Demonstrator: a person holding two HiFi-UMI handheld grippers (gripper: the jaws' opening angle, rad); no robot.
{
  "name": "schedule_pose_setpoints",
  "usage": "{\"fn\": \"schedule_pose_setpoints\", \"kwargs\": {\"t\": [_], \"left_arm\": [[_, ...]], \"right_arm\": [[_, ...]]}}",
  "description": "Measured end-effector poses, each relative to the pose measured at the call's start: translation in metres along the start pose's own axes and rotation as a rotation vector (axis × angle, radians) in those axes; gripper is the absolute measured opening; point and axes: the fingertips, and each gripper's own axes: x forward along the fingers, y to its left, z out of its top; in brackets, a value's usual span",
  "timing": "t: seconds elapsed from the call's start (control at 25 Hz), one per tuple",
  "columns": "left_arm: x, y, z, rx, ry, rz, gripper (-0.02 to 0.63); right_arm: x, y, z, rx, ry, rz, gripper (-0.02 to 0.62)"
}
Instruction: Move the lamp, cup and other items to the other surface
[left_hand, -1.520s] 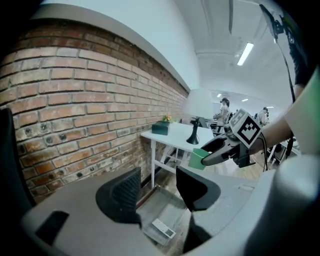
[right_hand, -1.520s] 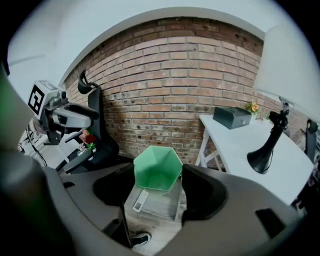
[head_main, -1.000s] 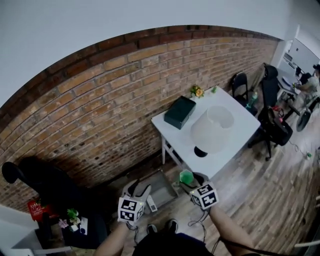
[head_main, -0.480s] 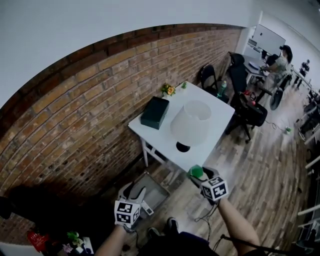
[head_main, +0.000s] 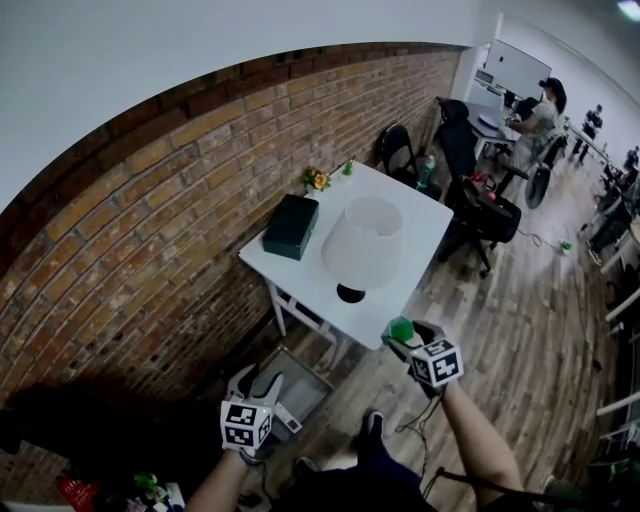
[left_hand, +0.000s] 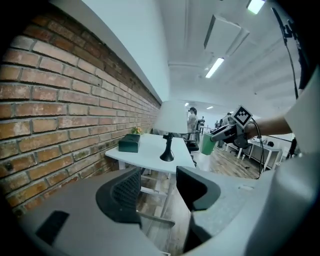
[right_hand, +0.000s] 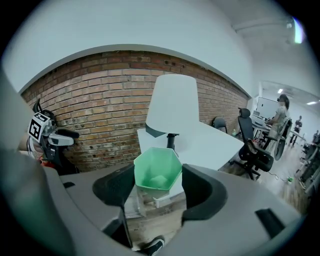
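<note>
**Rough brick, smooth white top, matt plastic**

The wall (head_main: 150, 200) is rough, matt red brick. The table (head_main: 412, 240) has a smooth, matt white top. The lamp (head_main: 361, 238) has a matt white shade over a glossy black base. The cup (right_hand: 157, 172) is smooth, pale green plastic. The floor (head_main: 520, 330) is wood plank with a slight sheen. The left gripper (left_hand: 157, 187) is matt grey plastic, with one ribbed black pad.

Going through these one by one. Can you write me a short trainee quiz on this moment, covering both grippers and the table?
1. What does the right gripper hold?
A. a green cup
B. a red mug
C. nothing
2. True or false: the lamp stands on the white table.
3. Fill in: the left gripper has its jaws ____, with nothing between them.

Key: 1 A; 2 true; 3 open.
</note>
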Motion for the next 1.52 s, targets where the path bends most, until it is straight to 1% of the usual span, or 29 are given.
{"fn": "schedule_pose_setpoints", "kwargs": {"t": [0.16, 0.24, 0.32, 0.48, 0.64, 0.76, 0.96, 1.12, 1.24, 1.4, 1.52], "left_arm": [[0.024, -0.006, 0.003, 0.003, 0.021, 0.036, 0.216], [0.04, -0.008, 0.004, 0.002, 0.041, 0.061, 0.216], [0.058, -0.01, 0.008, -0.011, 0.054, 0.092, 0.216], [0.091, -0.018, 0.021, -0.027, 0.061, 0.167, 0.216], [0.115, -0.02, 0.026, -0.083, 0.063, 0.256, 0.216], [0.129, -0.025, 0.026, -0.109, 0.075, 0.3, 0.216], [0.145, -0.035, 0.028, -0.134, 0.082, 0.353, 0.216], [0.148, -0.032, 0.031, -0.158, 0.087, 0.403, 0.216], [0.148, -0.029, 0.028, -0.172, 0.096, 0.439, 0.216], [0.145, -0.022, 0.02, -0.203, 0.11, 0.476, 0.216], [0.142, -0.017, 0.013, -0.22, 0.123, 0.498, 0.216]], "right_arm": [[0.017, -0.044, -0.006, 0.015, 0.003, 0.01, 0.298], [0.028, -0.067, -0.002, 0.006, -0.003, 0.02, 0.298], [0.041, -0.091, 0.007, -0.021, -0.013, 0.031, 0.298], [0.07, -0.148, 0.002, -0.026, 0.019, 0.065, 0.299], [0.103, -0.195, 0.009, -0.043, 0.027, 0.093, 0.299], [0.127, -0.221, 0.02, -0.065, 0.034, 0.106, 0.299], [0.17, -0.25, 0.031, -0.089, 0.043, 0.152, 0.301], [0.2, -0.265, 0.048, -0.113, 0.053, 0.154, 0.301], [0.223, -0.274, 0.053, -0.123, 0.071, 0.158, 0.301], [0.249, -0.275, 0.063, -0.122, 0.08, 0.182, 0.301], [0.265, -0.268, 0.073, -0.153, 0.086, 0.205, 0.301]]}}
